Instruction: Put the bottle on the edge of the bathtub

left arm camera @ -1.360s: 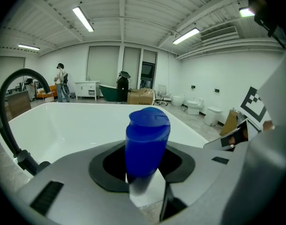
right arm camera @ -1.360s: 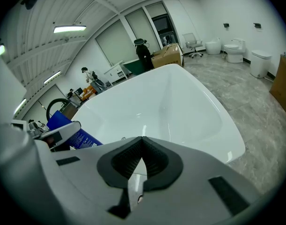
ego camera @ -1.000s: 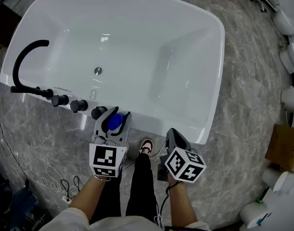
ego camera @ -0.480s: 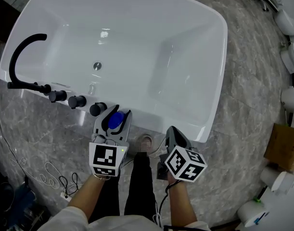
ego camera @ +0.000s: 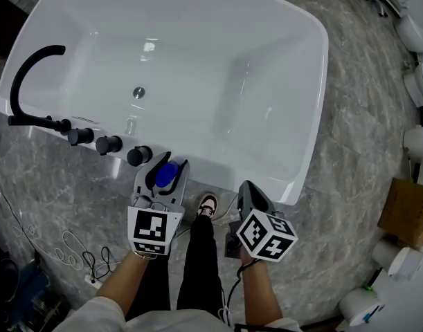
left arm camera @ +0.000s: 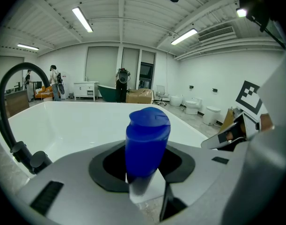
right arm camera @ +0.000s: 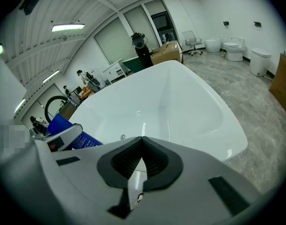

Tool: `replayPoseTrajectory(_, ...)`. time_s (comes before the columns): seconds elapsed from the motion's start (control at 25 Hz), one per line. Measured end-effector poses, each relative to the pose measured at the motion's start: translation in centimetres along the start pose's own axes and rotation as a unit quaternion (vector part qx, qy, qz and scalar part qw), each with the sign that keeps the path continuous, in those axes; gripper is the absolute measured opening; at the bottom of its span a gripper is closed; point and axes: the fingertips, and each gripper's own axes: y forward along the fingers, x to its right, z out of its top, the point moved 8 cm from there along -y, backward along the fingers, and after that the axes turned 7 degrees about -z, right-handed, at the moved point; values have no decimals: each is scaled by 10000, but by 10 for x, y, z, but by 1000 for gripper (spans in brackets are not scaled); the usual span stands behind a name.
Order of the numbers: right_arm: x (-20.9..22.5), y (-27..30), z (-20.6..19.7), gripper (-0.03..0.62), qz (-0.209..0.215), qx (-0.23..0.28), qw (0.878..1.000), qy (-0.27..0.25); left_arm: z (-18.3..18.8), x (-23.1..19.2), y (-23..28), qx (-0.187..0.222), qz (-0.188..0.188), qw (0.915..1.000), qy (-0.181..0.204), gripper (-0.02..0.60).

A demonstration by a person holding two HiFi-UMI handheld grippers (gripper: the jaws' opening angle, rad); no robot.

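Scene: a person stands at the near side of a white bathtub (ego camera: 218, 61) on a grey marbled floor (ego camera: 363, 130), a tool in each hand.
Bottle: the blue bottle (left arm camera: 146, 144) sits cap up between the left tool's jaws, just outside the tub's near rim and beside the three black knobs (ego camera: 109, 144).
Left tool (ego camera: 172, 161): clamped on the bottle.
Right tool (right arm camera: 142, 139): jaws together and holding nothing, held low over the floor by the tub's near corner.
Writing: white print runs along the bottle's blue body in the right gripper view, too small to read; each tool's cube carries black-and-white square markers.
Fittings: a curved black faucet (ego camera: 19, 78) rises at the tub's left end.
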Motion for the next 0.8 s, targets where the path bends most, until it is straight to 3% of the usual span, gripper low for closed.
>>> replayPoseTrajectory(0.8, -4, 3, -8, 26, 75, -77, 9999, 74, -1, 4, 1, -18, 167, 9998, 77, 161)
